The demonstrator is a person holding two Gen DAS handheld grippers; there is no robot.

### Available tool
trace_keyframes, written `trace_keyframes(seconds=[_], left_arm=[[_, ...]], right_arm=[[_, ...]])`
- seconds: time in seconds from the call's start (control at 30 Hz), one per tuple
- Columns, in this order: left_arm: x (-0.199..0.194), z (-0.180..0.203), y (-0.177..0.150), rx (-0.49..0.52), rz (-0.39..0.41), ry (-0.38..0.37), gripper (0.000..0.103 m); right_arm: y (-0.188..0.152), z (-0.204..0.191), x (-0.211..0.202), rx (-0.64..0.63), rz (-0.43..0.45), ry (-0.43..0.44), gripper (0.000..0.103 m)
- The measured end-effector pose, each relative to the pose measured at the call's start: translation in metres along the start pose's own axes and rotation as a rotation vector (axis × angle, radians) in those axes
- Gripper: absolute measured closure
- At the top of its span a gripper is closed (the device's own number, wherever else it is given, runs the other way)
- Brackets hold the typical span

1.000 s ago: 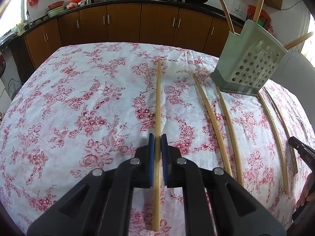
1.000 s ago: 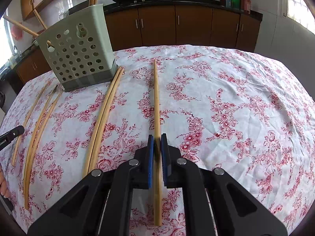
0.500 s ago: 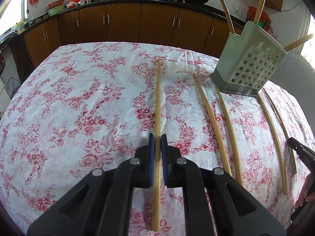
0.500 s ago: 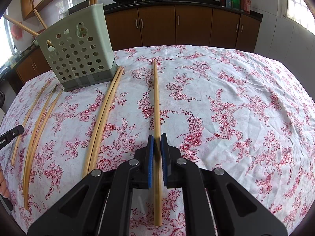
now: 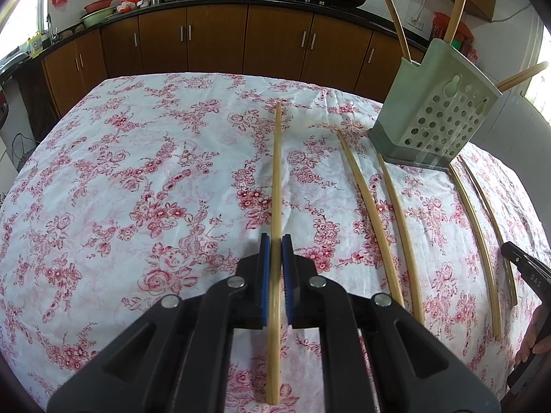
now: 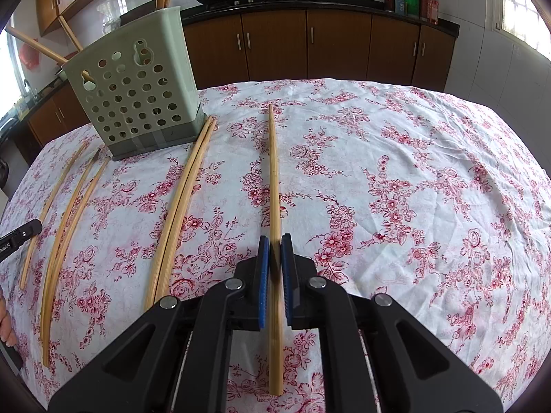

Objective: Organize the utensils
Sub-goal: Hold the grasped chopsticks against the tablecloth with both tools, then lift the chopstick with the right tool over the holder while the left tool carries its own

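My left gripper [image 5: 276, 246] is shut on a long bamboo chopstick [image 5: 276, 172] that runs straight ahead between the blue pads over the flowered tablecloth. My right gripper [image 6: 275, 246] is likewise shut on another bamboo chopstick [image 6: 273, 172]. A pale green perforated utensil holder [image 5: 437, 113] [image 6: 137, 93] stands on the cloth, right of the left gripper and left of the right one, with several chopsticks sticking out of it. Whether the far ends of the held chopsticks touch the cloth I cannot tell.
Several loose chopsticks [image 5: 372, 213] [image 6: 179, 206] lie on the tablecloth [image 5: 137, 189] between the two grippers, in front of the holder. A person's fingers [image 5: 533, 340] show at the right edge. Brown kitchen cabinets [image 6: 310, 44] stand behind the table.
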State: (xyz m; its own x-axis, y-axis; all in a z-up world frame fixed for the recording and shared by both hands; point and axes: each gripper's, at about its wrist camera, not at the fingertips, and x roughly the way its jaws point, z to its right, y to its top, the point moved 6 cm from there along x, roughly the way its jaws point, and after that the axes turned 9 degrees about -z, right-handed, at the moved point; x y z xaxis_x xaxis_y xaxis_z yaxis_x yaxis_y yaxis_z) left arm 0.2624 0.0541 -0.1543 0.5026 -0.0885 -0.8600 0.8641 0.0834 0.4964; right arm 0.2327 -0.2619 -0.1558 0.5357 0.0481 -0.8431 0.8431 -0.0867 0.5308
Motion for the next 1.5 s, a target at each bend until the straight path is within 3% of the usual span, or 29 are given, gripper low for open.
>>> trace_keyframes(seconds=[0.2, 0.3, 0.6, 0.97, 1.17, 1.5], left_arm=[[0.0, 0.0, 0.0, 0.0, 0.0, -0.002, 0.093], [-0.004, 0.006, -0.008, 0.058, -0.005, 0.053, 0.093], [-0.013, 0.012, -0.023, 0.119, -0.008, 0.106, 0.095], [-0.123, 0.022, 0.033, 0.097, 0.286, 0.011, 0.095], [-0.153, 0.027, 0.057, 0.076, 0.327, -0.04, 0.095], [-0.202, 0.051, 0.075, 0.159, 0.373, -0.096, 0.095]], right_arm=[[0.0, 0.0, 0.0, 0.001, 0.0, 0.0, 0.094], [-0.004, 0.0, -0.003, -0.006, -0.001, -0.006, 0.094], [-0.009, 0.004, -0.01, 0.0, 0.005, 0.018, 0.095], [0.045, 0.0, -0.11, -0.005, 0.312, 0.056, 0.095], [0.063, -0.005, -0.139, -0.017, 0.394, 0.07, 0.095], [0.089, -0.021, -0.177, -0.041, 0.487, 0.133, 0.095]])
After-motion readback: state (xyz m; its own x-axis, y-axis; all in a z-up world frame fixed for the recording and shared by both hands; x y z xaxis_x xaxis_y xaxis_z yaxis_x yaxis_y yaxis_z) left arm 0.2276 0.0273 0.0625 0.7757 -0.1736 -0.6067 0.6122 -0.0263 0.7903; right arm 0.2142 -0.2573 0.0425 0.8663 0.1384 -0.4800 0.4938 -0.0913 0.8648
